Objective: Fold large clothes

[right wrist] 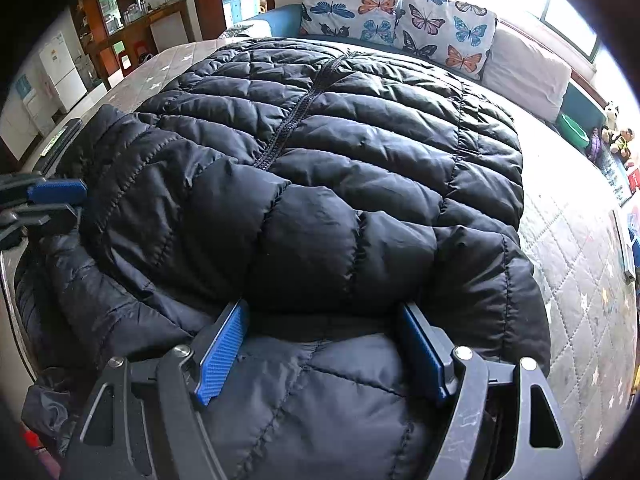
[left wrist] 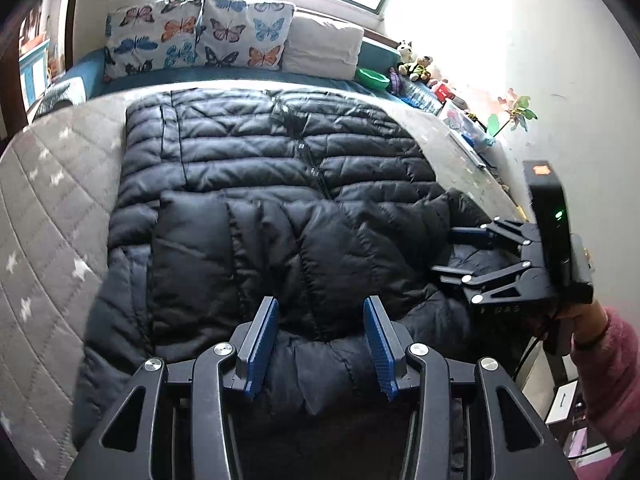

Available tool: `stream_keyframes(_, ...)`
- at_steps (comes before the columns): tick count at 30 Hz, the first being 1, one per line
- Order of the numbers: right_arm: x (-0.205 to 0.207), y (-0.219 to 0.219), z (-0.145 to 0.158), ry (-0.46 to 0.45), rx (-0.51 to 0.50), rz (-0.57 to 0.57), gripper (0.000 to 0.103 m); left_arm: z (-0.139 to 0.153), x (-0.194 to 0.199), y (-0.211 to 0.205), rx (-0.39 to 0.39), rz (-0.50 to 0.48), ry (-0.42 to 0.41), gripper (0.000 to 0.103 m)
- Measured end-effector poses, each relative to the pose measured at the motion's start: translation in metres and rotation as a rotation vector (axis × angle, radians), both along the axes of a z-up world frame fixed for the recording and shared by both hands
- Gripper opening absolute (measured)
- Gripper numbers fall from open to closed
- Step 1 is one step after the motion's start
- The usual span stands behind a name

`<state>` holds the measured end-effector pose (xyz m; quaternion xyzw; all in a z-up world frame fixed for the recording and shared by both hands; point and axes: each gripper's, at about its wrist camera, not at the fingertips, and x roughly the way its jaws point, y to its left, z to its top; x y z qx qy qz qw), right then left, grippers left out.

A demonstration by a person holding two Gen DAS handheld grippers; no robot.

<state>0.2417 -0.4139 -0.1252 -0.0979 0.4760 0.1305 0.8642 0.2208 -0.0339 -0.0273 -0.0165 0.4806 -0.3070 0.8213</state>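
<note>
A large black quilted puffer jacket (left wrist: 260, 184) lies spread on a grey quilted bed, zipper up, with a sleeve folded across its near part. It also fills the right wrist view (right wrist: 340, 152). My left gripper (left wrist: 320, 320) is open, its blue pads apart just above the jacket's near edge, holding nothing. My right gripper (right wrist: 324, 332) is open with its pads either side of a puffed fold at the near hem; it shows at the jacket's right edge in the left wrist view (left wrist: 460, 252). The left gripper's blue pad shows at the far left of the right wrist view (right wrist: 56, 192).
The grey quilted bed cover (left wrist: 48, 208) surrounds the jacket. Butterfly pillows (left wrist: 192, 36) and a white pillow (left wrist: 324, 46) line the head. A green bowl (left wrist: 372, 77), plush toys (left wrist: 416, 64) and clutter run along the right wall. Shelves and a doorway (right wrist: 120, 20) lie beyond the bed.
</note>
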Motion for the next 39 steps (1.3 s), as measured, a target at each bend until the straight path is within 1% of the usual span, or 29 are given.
stream_keyframes(5,0.000,0.000,0.000,-0.001,0.002,0.001,0.083,0.019,0.011,0.003,-0.033,0.009,-0.019,0.048)
stream_keyframes(9,0.000,0.000,0.000,-0.001,0.003,0.001,0.083,0.024,0.027,-0.002,-0.024,0.027,-0.015,0.048)
stream_keyframes(13,0.000,-0.001,0.001,-0.004,0.006,0.003,0.083,0.011,0.053,0.005,-0.032,0.079,0.044,0.048)
stream_keyframes(15,0.000,-0.001,0.001,-0.005,0.008,0.007,0.084,-0.001,0.062,0.013,-0.042,0.103,0.082,0.048)
stream_keyframes(16,0.000,-0.001,0.001,-0.005,0.009,0.008,0.084,-0.008,0.066,0.014,-0.037,0.107,0.105,0.045)
stream_keyframes(17,-0.001,-0.002,0.000,-0.005,0.010,0.010,0.084,-0.016,0.067,0.015,-0.021,0.111,0.117,0.039)
stream_keyframes(19,-0.001,-0.001,0.000,-0.005,0.008,0.011,0.084,-0.025,0.068,0.015,-0.004,0.112,0.123,0.037)
stream_keyframes(21,-0.001,-0.001,0.000,-0.004,0.006,0.014,0.084,-0.029,0.069,0.020,-0.020,0.117,0.130,0.036)
stream_keyframes(23,-0.001,-0.001,0.001,0.000,0.005,0.015,0.084,-0.033,0.069,0.024,-0.031,0.124,0.139,0.033)
stream_keyframes(25,0.000,-0.001,0.003,0.008,0.009,0.011,0.084,-0.037,0.068,0.026,-0.024,0.121,0.137,0.031)
stream_keyframes(29,0.003,0.002,0.016,0.027,0.002,-0.007,0.084,-0.039,0.066,0.025,-0.025,0.118,0.134,0.031)
stream_keyframes(31,0.006,0.005,0.024,0.031,0.023,-0.016,0.084,-0.039,0.066,0.024,-0.026,0.121,0.137,0.031)
stream_keyframes(34,0.011,0.017,0.033,0.045,0.063,-0.005,0.084,-0.039,0.066,0.022,-0.029,0.121,0.138,0.031)
stream_keyframes(39,0.023,0.045,0.040,0.033,0.080,0.026,0.084,-0.038,0.066,0.022,-0.035,0.117,0.141,0.031)
